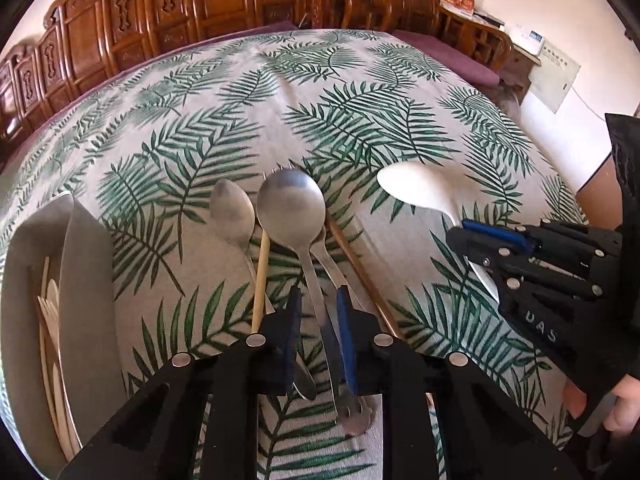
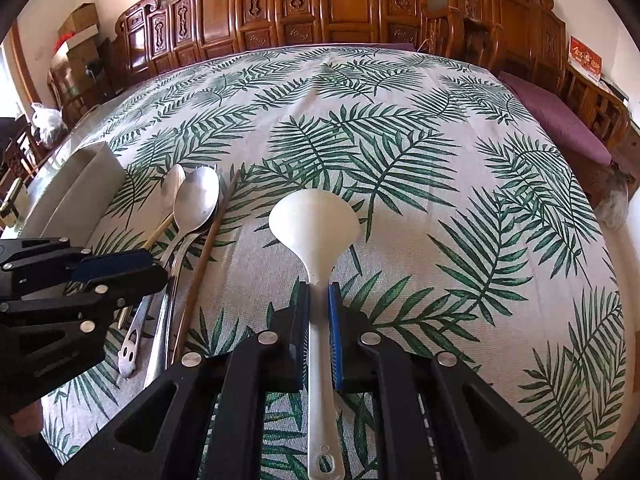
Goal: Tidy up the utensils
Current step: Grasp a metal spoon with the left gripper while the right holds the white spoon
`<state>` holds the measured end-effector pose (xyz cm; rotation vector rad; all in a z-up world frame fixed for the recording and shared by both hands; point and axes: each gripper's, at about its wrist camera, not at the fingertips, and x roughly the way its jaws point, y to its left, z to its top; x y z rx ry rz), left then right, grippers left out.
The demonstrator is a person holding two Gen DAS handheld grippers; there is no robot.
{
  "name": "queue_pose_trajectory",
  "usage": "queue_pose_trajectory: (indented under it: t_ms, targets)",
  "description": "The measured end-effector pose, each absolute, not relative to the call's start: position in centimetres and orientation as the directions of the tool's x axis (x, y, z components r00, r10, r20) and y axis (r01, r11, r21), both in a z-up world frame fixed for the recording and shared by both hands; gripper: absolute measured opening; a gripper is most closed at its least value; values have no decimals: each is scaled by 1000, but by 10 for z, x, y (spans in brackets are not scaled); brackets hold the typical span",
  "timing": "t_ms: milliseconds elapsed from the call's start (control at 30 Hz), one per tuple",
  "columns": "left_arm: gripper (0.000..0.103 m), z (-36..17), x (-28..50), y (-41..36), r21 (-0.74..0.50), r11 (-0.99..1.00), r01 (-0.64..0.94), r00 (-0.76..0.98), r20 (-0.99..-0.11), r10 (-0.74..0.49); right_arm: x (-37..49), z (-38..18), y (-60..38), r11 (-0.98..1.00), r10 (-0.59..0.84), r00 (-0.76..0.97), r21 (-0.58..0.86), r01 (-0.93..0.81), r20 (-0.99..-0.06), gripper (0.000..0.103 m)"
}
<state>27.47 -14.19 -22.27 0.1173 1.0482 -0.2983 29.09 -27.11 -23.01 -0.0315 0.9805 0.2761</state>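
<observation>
Sorting barely begun. Grey tray [image 1: 86, 264] holds a few wooden pieces (hard to identify). Left gripper [image 1: 318, 304] pinches the large steel spoon [image 1: 291, 210] in the pile; right gripper [image 2: 319, 300] pinches the white ladle [image 2: 314, 220]. Chopsticks [image 1: 260, 276], small spoon [image 1: 233, 210] still on the cloth.

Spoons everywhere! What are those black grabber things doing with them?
A person is sorting utensils on the leaf-print tablecloth. The right hand-held gripper is shut on the white plastic spoon by its handle. The left hand-held gripper has its jaws around the big metal spoon in the pile. A grey tray with wooden cutlery sits at the left.
</observation>
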Motion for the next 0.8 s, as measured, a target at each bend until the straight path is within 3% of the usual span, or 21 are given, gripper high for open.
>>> queue_pose_trajectory:
  t_ms: [800]
  targets:
    - [7,-229,283,-148,21,962,272,439,-892,-105,290,-230,-269,964,204,531,75,-253,-822,11]
